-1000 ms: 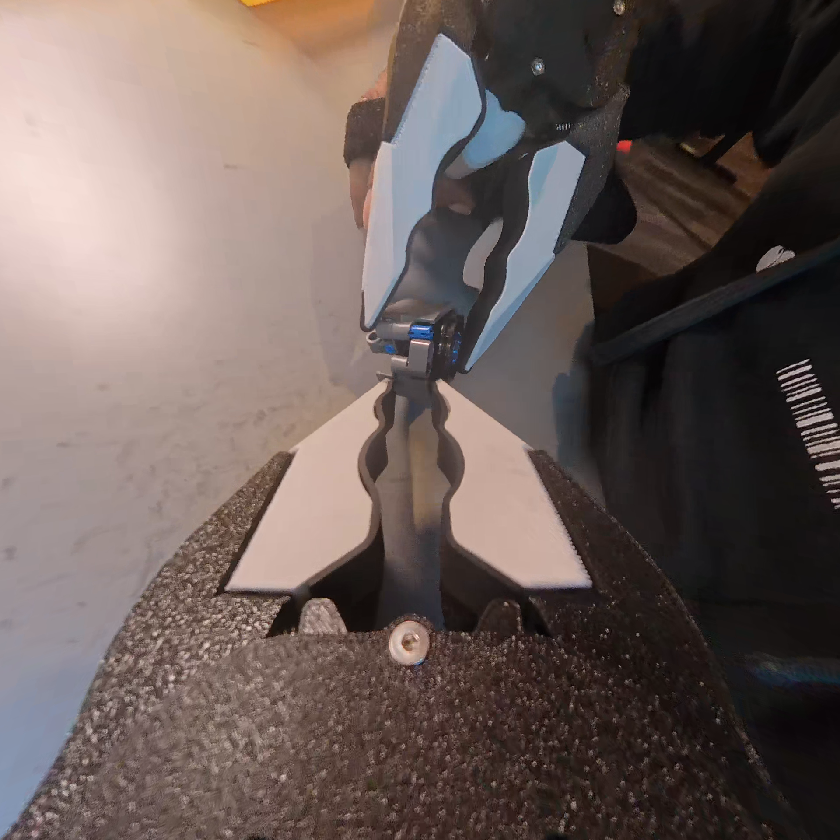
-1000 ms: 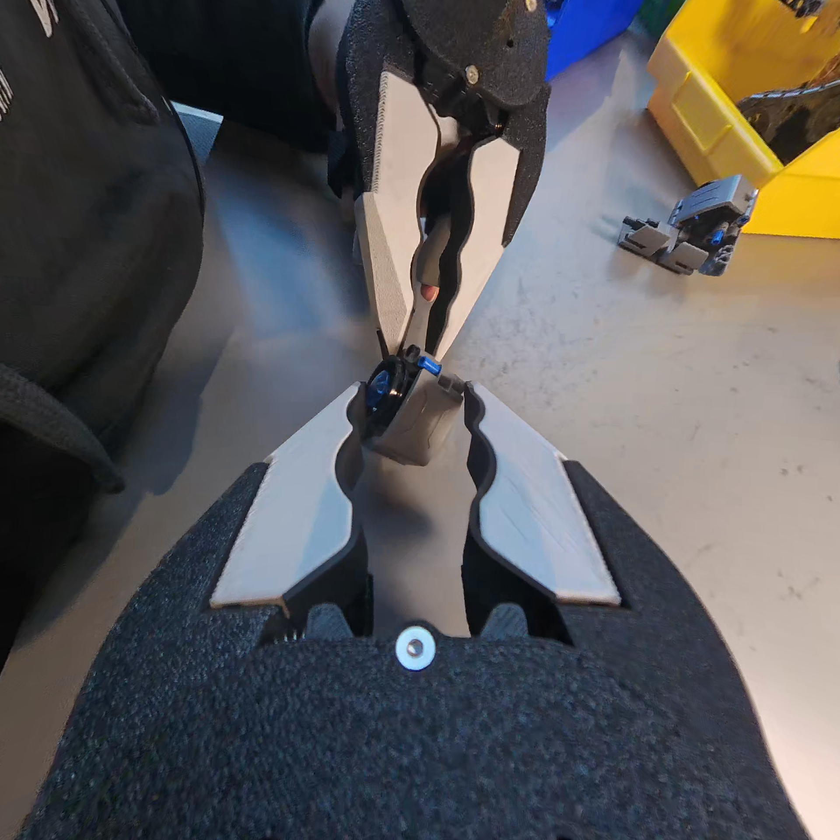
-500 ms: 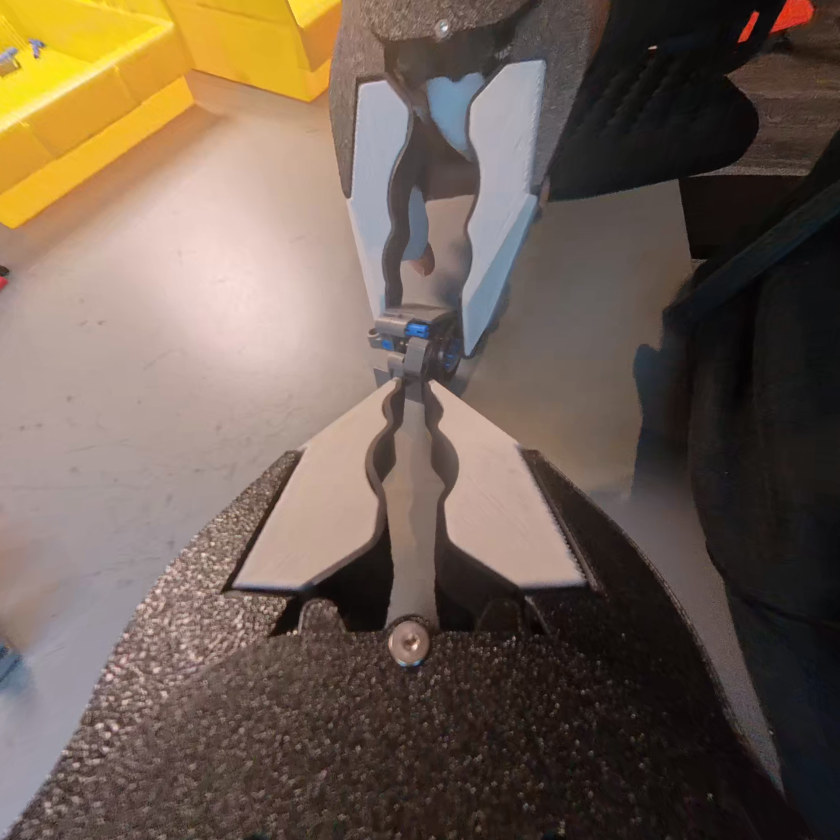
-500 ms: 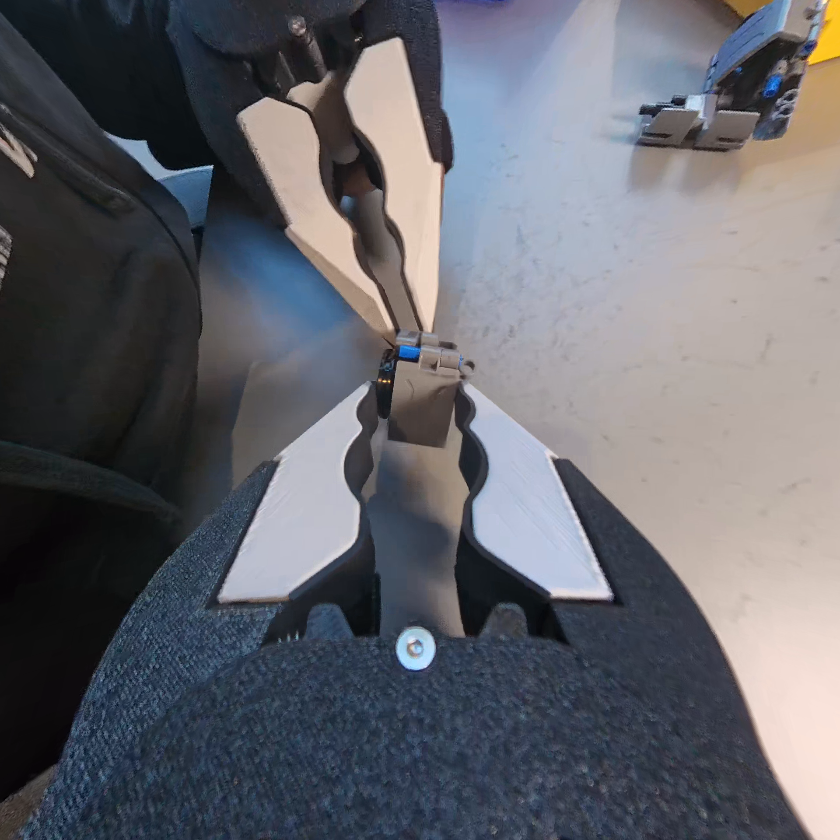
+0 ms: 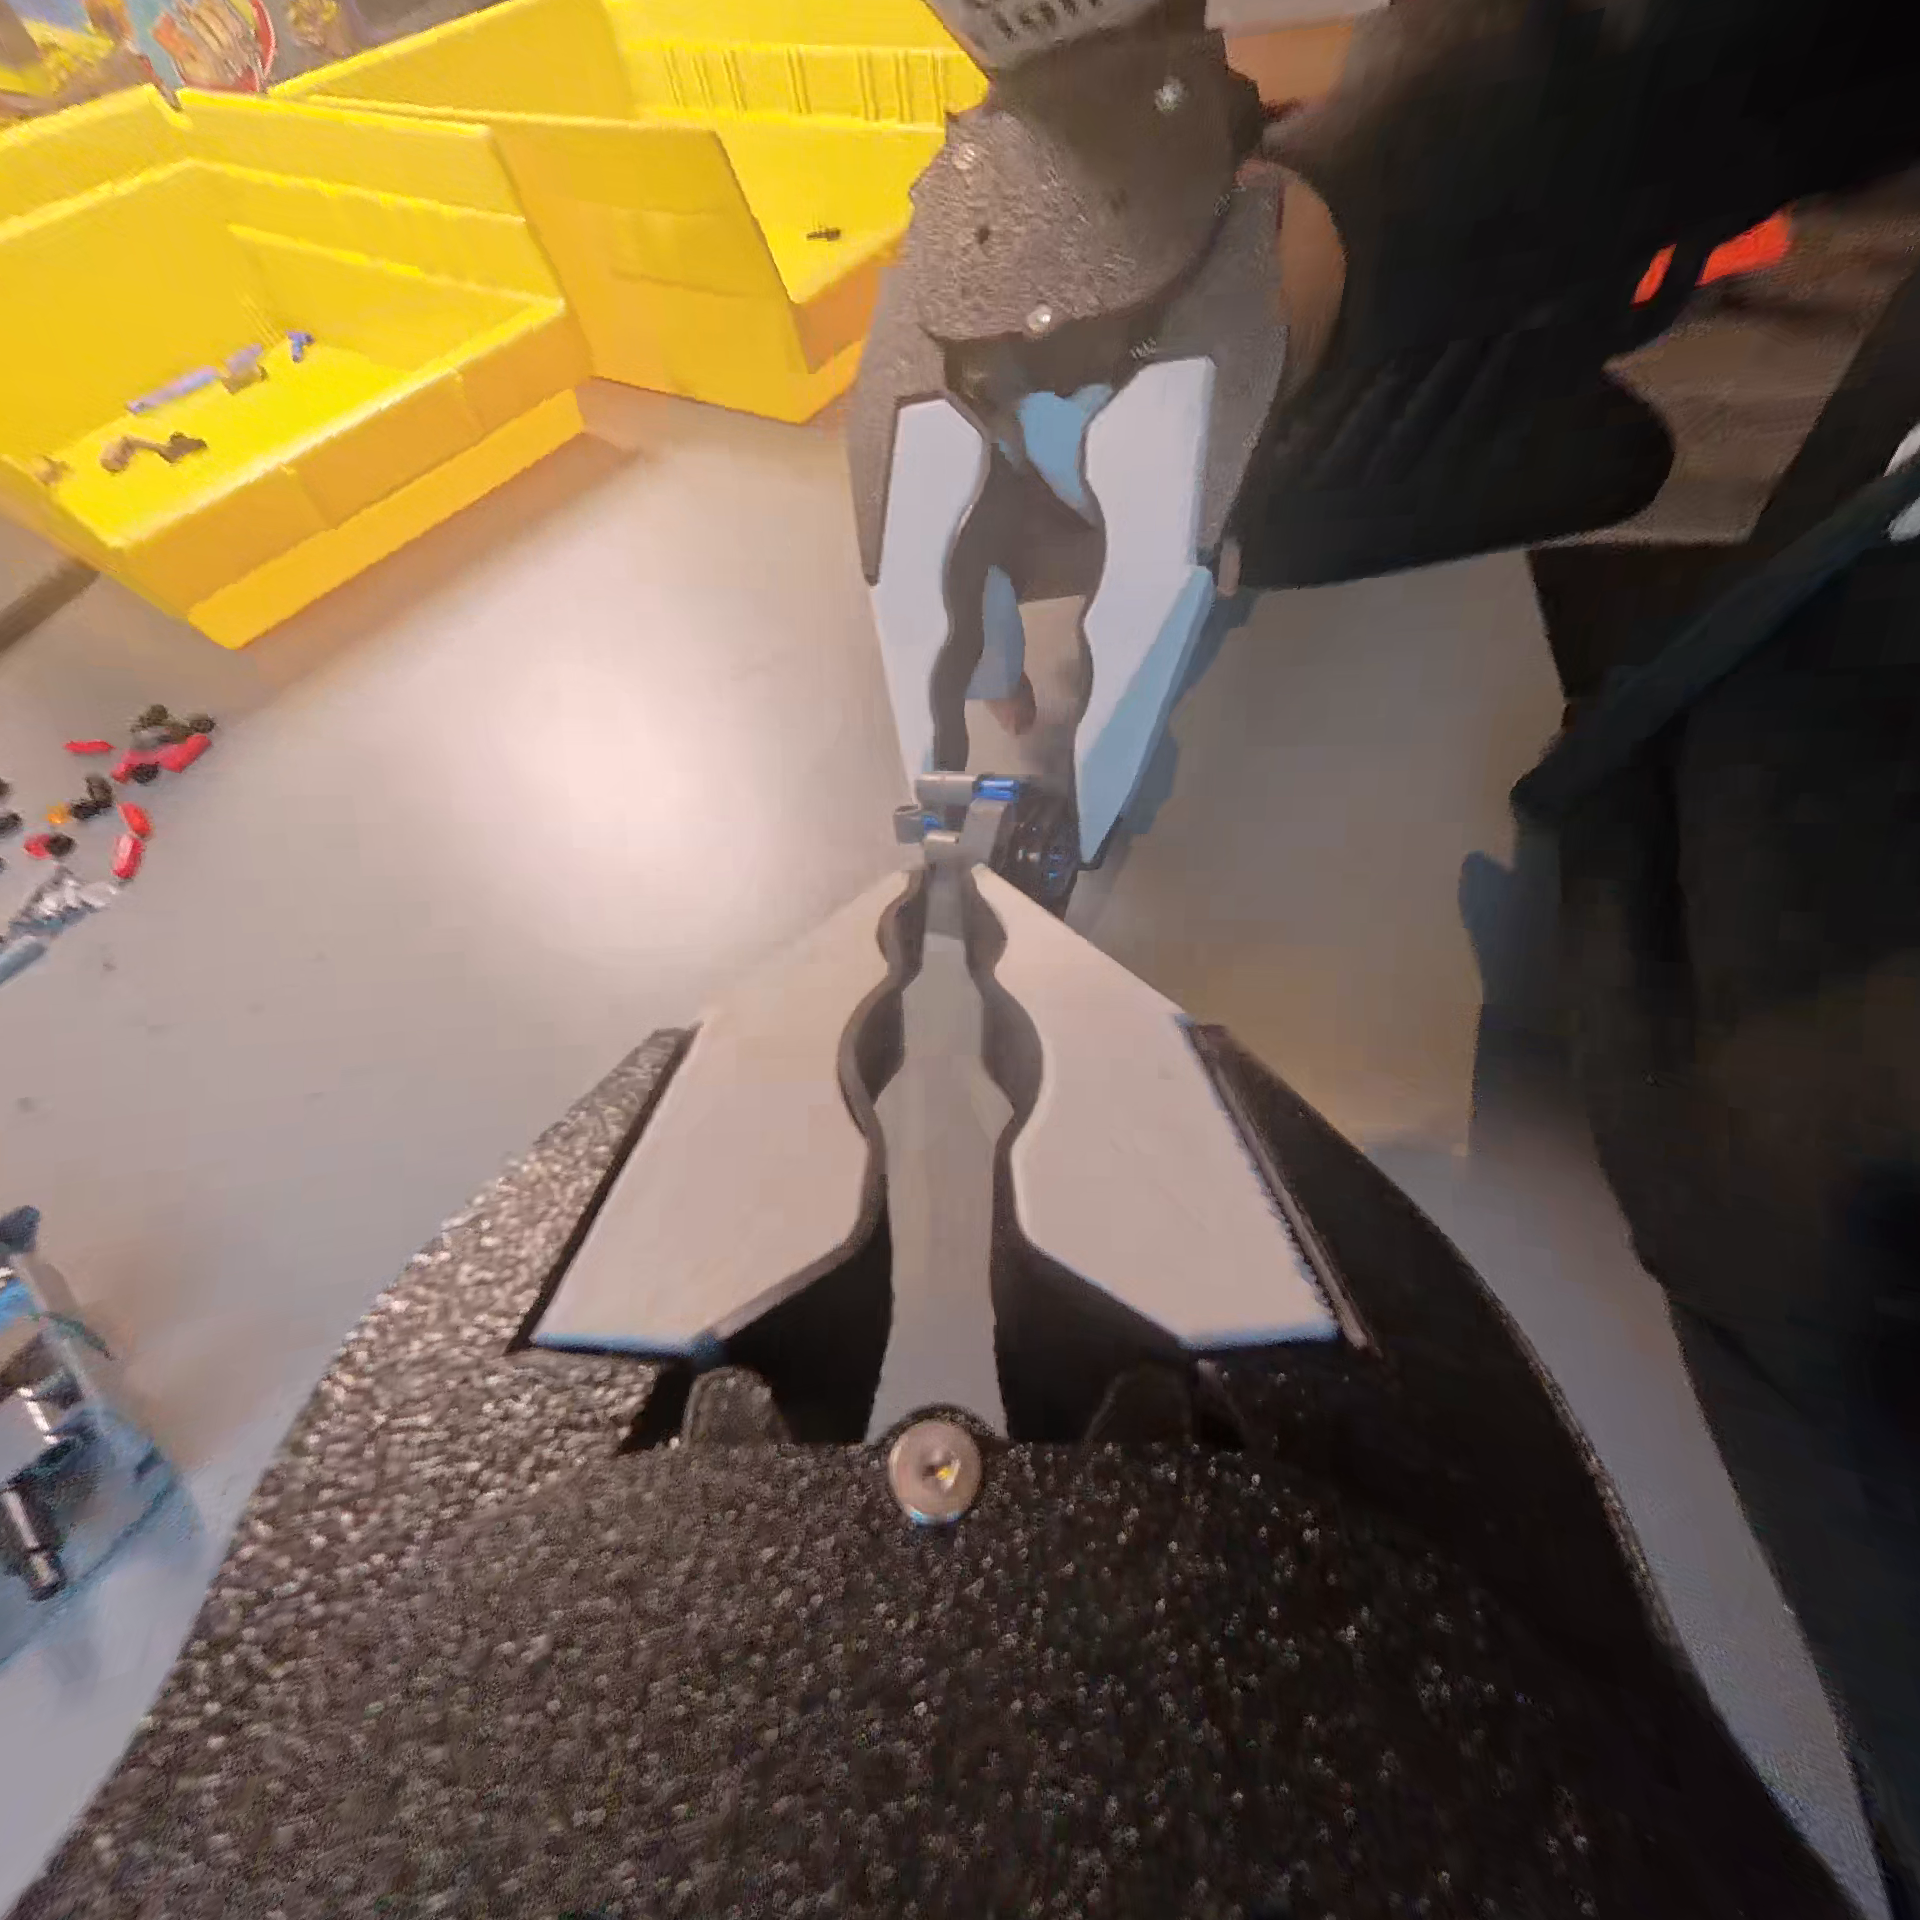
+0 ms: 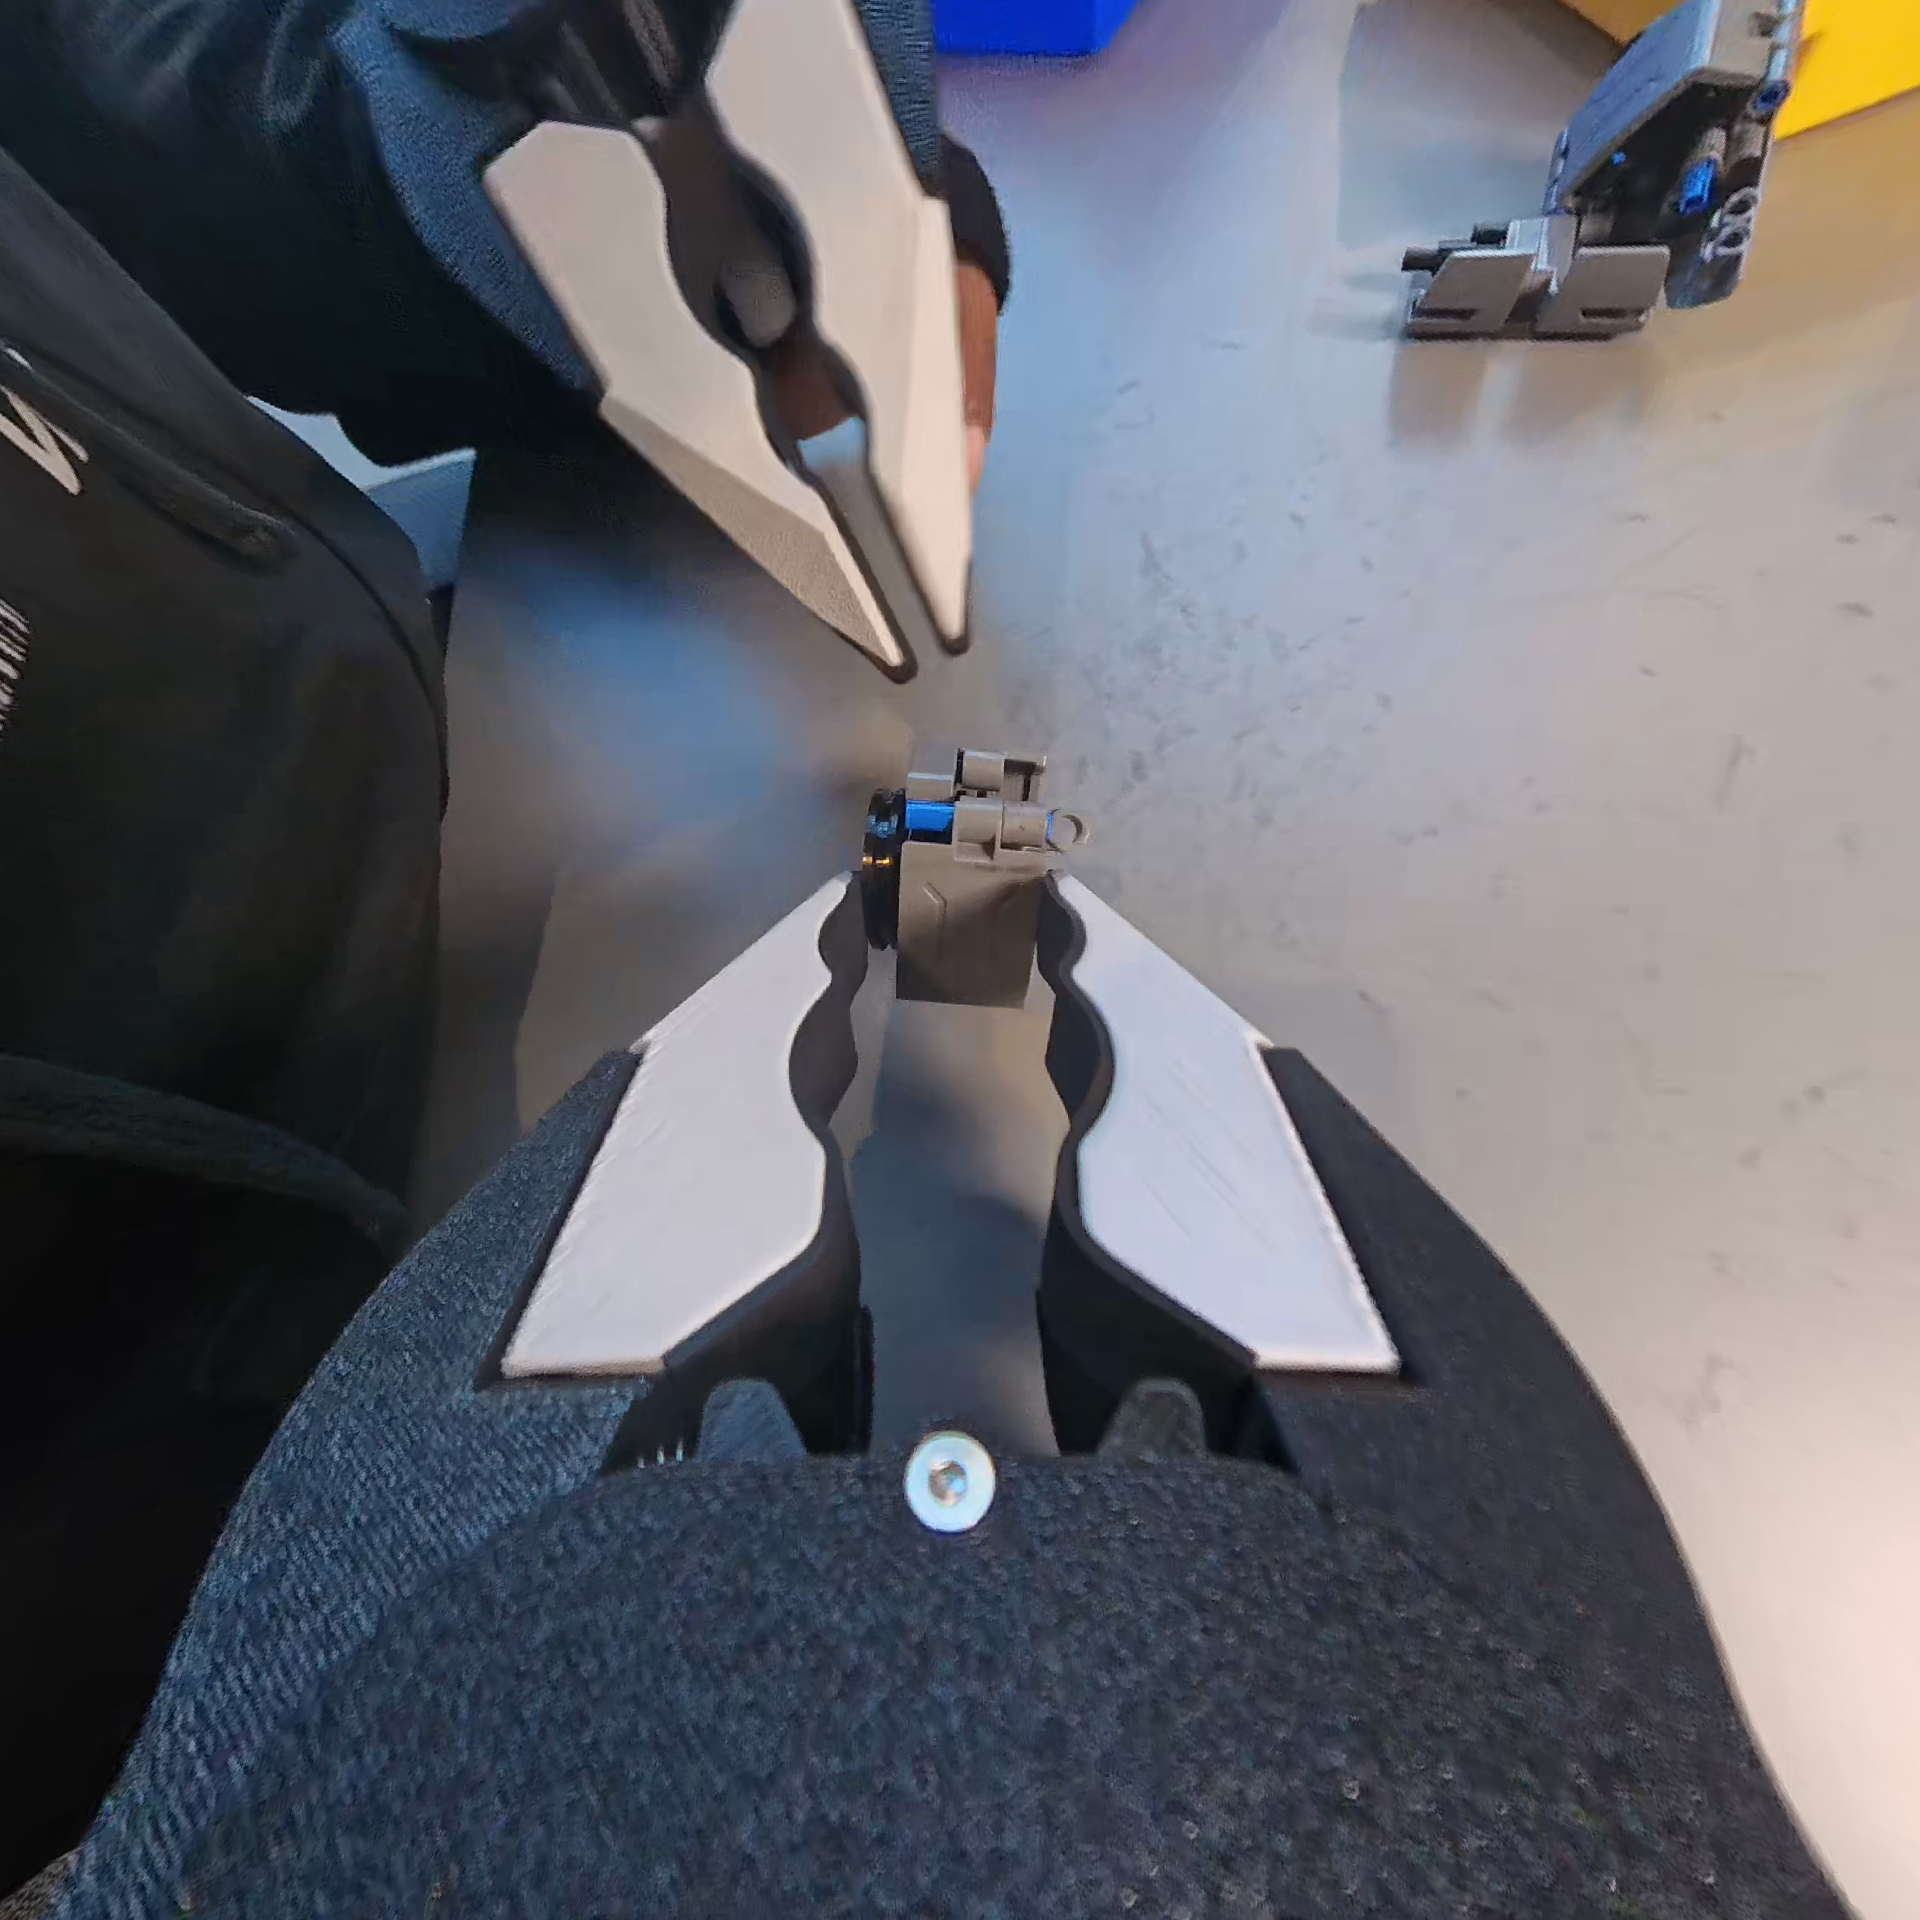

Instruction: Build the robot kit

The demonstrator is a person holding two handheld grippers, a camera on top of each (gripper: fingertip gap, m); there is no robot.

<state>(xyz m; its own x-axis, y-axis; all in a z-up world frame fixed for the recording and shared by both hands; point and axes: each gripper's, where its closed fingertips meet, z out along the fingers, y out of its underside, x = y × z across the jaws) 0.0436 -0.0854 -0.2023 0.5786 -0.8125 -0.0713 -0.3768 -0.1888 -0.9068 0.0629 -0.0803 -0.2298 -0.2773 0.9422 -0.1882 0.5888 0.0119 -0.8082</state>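
Observation:
My right gripper (image 6: 945,883) is shut on a small grey brick assembly (image 6: 966,914) with a black wheel and a blue pin. One pad presses the wheel and the other presses the grey panel's edge, and the assembly is held above the table (image 6: 1455,831). The assembly also shows in the left wrist view (image 5: 971,816), between the right gripper's fingers (image 5: 1122,675). My left gripper (image 5: 948,878) has its fingers nearly together, and the assembly lies right at its tips in this blurred view. In the right wrist view the left gripper (image 6: 925,657) shows only a narrow slit, and its tips stand a short way off the assembly's top.
Yellow bins (image 5: 312,416) stand at the far left, with loose red and black pieces (image 5: 125,779) in front of them. A grey build (image 5: 42,1455) sits at the left edge. A second grey assembly (image 6: 1621,239) lies far right. A person's dark clothing (image 6: 156,727) borders the left. Only a small space, under 4 cm, lies between the two pairs of fingers.
Both grippers swung round together. The right fingers closed onto the assembly and the left fingers narrowed. In the right wrist view the left tips touched the assembly's top before and now stand off it.

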